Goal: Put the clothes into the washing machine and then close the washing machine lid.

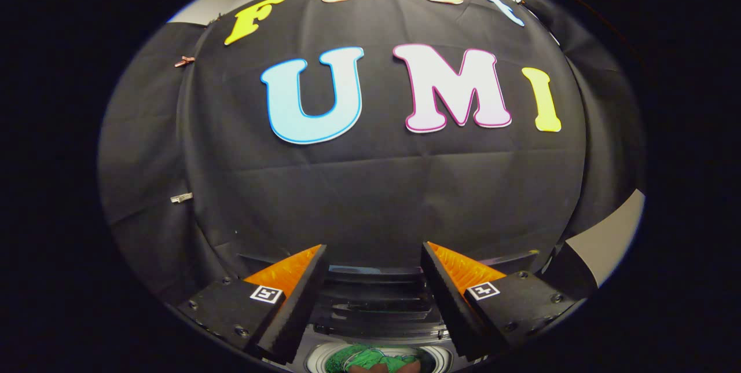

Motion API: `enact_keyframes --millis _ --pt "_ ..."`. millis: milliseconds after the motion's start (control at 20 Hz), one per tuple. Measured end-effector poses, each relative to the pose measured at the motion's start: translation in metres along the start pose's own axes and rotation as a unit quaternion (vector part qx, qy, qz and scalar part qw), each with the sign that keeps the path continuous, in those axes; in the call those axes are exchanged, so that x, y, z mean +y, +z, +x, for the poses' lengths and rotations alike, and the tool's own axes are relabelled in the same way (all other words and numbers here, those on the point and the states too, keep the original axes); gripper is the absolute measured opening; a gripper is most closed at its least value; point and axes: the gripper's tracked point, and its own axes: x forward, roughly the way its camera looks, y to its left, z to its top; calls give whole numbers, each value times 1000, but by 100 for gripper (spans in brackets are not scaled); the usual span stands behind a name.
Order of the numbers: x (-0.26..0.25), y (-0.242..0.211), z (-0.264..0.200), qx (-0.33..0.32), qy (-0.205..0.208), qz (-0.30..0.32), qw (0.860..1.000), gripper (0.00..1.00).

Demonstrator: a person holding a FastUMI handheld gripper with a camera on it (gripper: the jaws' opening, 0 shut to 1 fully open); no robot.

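Tool (373,257) level, fingers apart (empty), above washing machine (376,303), clothes (376,359) inside

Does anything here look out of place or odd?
Nothing stands out. The gripper is open and holds nothing. Below its fingers, green clothes lie inside the washing machine drum, not spilled outside. The lid looks raised behind the opening, so it is not yet closed.
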Motion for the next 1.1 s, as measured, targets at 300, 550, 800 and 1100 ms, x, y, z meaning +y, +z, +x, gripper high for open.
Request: enact_keyframes --millis 300,550,800,1100 --pt "-12 -13 36 33 -18 -18 999 100" --pt "-13 -17 38 48 -15 -28 998 100" --pt "-9 -21 18 61 -10 -28 998 100" --pt "-6 -29 -7 65 -1 -34 997 100"
